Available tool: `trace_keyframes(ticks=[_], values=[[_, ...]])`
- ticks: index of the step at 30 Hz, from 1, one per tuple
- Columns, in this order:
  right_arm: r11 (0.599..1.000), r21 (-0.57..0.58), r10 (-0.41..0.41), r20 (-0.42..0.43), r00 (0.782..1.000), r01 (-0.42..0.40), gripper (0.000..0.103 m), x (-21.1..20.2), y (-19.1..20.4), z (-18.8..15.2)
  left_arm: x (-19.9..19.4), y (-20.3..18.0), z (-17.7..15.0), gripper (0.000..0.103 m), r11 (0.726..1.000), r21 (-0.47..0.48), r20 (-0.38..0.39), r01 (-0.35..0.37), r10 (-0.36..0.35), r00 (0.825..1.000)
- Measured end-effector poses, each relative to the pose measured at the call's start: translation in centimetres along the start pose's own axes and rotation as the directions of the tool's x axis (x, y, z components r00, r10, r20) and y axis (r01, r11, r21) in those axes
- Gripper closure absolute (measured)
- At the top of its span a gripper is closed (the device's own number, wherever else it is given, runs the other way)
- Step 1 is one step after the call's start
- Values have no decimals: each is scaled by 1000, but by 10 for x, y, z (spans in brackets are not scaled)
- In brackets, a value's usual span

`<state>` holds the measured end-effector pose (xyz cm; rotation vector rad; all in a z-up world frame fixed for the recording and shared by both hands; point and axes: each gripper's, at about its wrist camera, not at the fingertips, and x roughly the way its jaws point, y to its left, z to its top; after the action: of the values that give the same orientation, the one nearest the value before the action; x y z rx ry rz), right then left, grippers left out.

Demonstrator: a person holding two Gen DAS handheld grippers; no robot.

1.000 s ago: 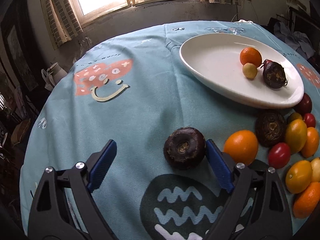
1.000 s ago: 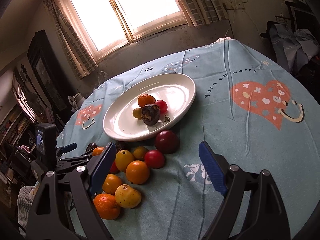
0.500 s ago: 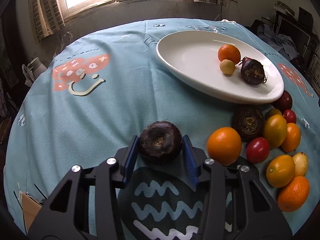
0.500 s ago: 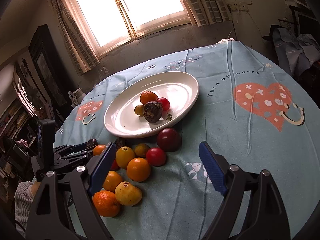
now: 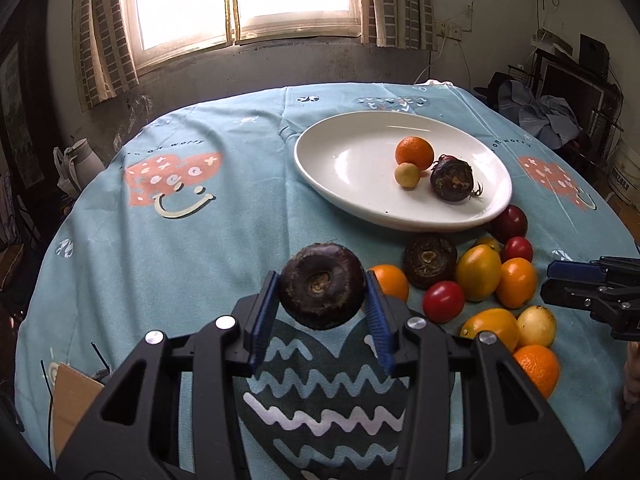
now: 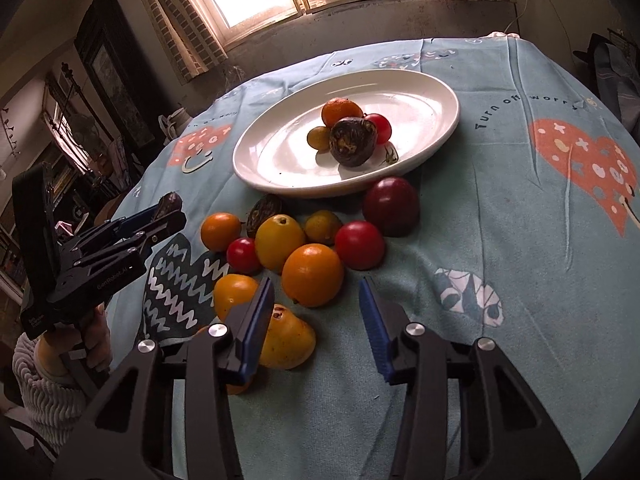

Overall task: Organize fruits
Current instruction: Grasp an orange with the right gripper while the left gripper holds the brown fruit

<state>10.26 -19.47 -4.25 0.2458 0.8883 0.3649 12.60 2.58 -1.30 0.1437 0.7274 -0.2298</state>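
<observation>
Gripping a dark purple round fruit [image 5: 322,296] between both blue pads, the left tool [image 5: 322,312] is holding it just off the bench [image 5: 200,248], nearer than the white plate [image 5: 344,160] — presumably its destination. Right tool [image 6: 316,312] has just been closing — jaws apart, nothing clamped, an orange [image 6: 313,275] just ahead.

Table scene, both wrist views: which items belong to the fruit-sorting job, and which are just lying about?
Job:
- dark round fruit clamped in left gripper
- white plate with four fruits on it
- loose fruit pile beside the plate
- right gripper, empty, jaws just closed partway

Lying about:
- cardboard piece
- white jug
- clothes heap
</observation>
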Motion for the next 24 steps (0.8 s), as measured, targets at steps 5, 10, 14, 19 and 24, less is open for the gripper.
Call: trace_keyframes(ticks=[5,10,14,19,24], values=[[998,48,42,-15,999,-41,62,10,0,0,4,-5,-1,60,1000,14,-16,19,-19,1000],[993,105,58,-3,998,-57,62,16,-6,2,9,-10,-3,60,999,28,-36,23,-22,999],[963,231,150,-29,988,-139,63,29,-25,5,12,-12,-5,60,999,34,-43,28,-27,999],[950,258,187,-28,982,-174,66,24,-28,3,12,-9,-5,60,999,18,-40,36,-35,999],[964,194,164,92,982,-180,66,-15,-21,7,0,-7,1,60,998,-5,9,59,-59,998]])
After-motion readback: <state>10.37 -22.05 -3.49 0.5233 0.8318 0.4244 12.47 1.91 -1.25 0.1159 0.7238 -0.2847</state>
